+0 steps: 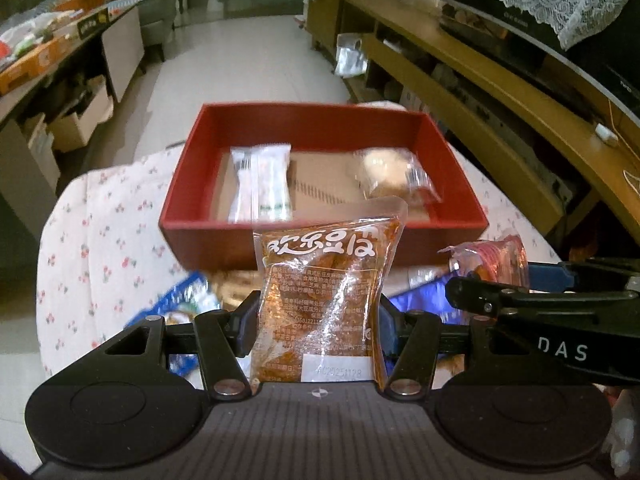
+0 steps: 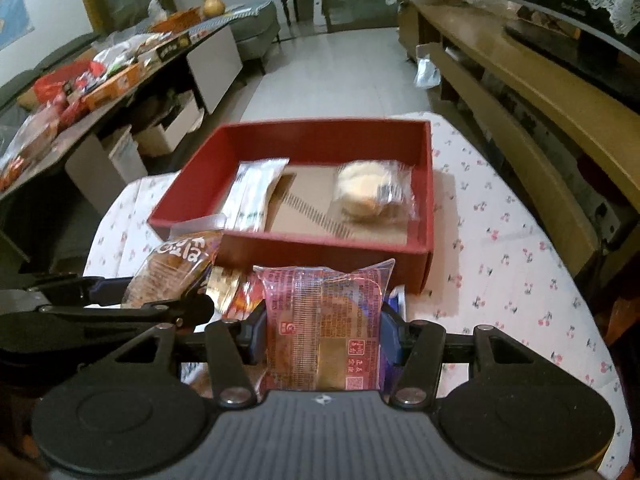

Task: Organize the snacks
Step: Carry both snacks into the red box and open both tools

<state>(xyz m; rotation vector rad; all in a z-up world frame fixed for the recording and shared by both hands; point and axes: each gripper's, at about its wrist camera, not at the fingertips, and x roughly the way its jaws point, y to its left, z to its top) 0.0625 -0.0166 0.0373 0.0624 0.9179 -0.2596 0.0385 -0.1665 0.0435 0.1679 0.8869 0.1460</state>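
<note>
Between the blue pads of the left tongs [image 1: 318,320]: one clear plastic packet of orange-brown spiced snack with white lettering [image 1: 326,300], clenched at its waist. Long axis runs toward 12 o'clock, sealed top edge pointing at the box, label end at 6 o'clock against the tongs' body.

Between the pads of the right tongs [image 2: 322,340]: one clear-and-red plastic packet holding a flat brown cake [image 2: 324,328], gripped by its two sides. Long axis likewise toward 12 o'clock, crimped top edge pointing at the box.

At 12 o'clock from both tongs, resting on the bench under a white cloth with small red flower print [image 2: 520,264]: one open rectangular red cardboard box with brown floor [image 1: 320,120]. Contents: one long white-and-green wrapped bar [image 1: 262,182] on the left side, long axis toward 12 o'clock; one clear-wrapped pale round bun [image 1: 394,174] on the right side. The two lie well apart.

At 6 o'clock from the box, below the tongs: loose packets, including a blue wrapper [image 1: 188,300], blurred.
</note>
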